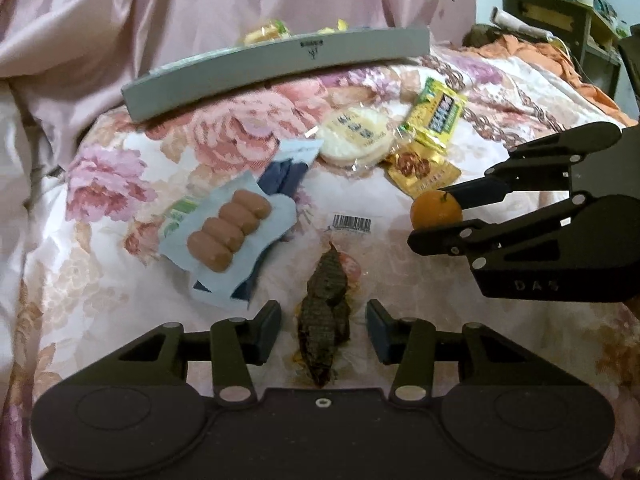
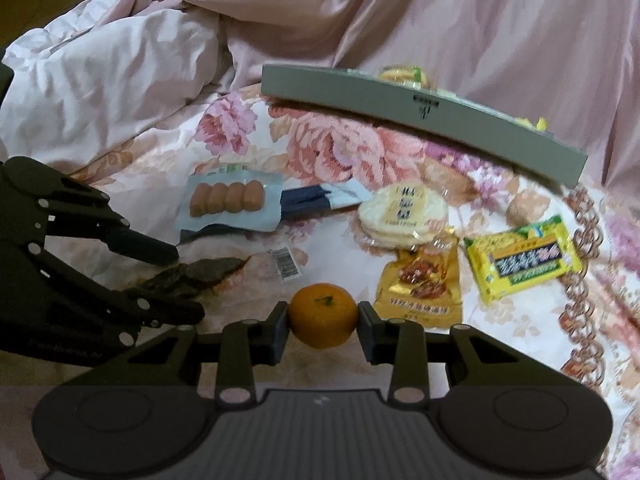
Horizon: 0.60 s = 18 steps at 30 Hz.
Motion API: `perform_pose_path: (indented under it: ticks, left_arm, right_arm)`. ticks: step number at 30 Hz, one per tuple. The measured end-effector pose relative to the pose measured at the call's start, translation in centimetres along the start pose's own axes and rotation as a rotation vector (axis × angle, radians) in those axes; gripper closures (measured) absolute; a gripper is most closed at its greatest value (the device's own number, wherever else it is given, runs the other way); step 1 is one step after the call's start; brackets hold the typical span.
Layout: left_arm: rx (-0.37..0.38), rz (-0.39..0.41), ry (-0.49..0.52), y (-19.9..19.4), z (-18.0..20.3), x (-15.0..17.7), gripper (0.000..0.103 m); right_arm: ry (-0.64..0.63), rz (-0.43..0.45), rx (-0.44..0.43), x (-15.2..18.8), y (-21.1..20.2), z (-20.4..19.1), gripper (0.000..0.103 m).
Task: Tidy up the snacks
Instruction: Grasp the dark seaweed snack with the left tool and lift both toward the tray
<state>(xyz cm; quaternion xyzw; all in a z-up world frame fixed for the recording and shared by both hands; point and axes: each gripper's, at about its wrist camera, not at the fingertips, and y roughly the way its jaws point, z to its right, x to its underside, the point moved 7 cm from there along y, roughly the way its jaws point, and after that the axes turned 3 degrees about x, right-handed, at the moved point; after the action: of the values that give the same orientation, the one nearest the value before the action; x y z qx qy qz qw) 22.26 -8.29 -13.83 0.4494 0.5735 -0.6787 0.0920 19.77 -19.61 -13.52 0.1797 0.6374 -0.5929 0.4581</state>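
Most of the snacks lie loose on the flowery pink bed cover [image 2: 344, 148], so the tidying looks like it has only just begun.

On the far left of the right wrist view is the black left gripper [image 1: 323, 322]. Its jaws are wide open, 1 on each side of a long dark scaly snack in a clear wrapper [image 1: 324, 316]. They do not touch it yet. I think this snack gets picked up next.

Just behind it lies a light blue pack with 4 little brown sausages [image 2: 228, 200]. It rests partly on a dark blue packet [image 2: 304, 202].

In the middle, the black right gripper [image 2: 323, 320] has its jaws closed part way on a small round orange fruit [image 2: 323, 315]. The pads press it from both sides, so it is held. I cannot tell if it is off the bed yet.

To the right lie a clear pack of round white rice crackers [image 2: 402, 210], a shiny gold packet with a picture of brown nuts [image 2: 422, 284] and a bright yellow and green wrapped snack [image 2: 524, 260]. All 3 wait on the bed.

At the back sits a long grey tray [image 2: 424, 116] with a low wall. At least 2 yellow wrapped snacks [image 2: 402, 74] peek over its edge, so a few things seem to be put away already. I think the orange fruit goes there, and at least 6 more things are left after it.
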Motion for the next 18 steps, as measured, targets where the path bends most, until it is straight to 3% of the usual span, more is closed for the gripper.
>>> perform_pose_path:
  ticks: [6,18]
  left_arm:
    - [-0.059,0.091,-0.025,-1.1,-0.2,-1.0,0.055]
    - [-0.174,0.267,-0.181,-4.4,-1.5,-6.1,0.055]
  right_arm:
    - [-0.052,0.089,0.073,-0.9,-0.8,0.2,0.063]
    - [-0.034,0.253,0.158,-4.0,-3.8,2.4,0.063]
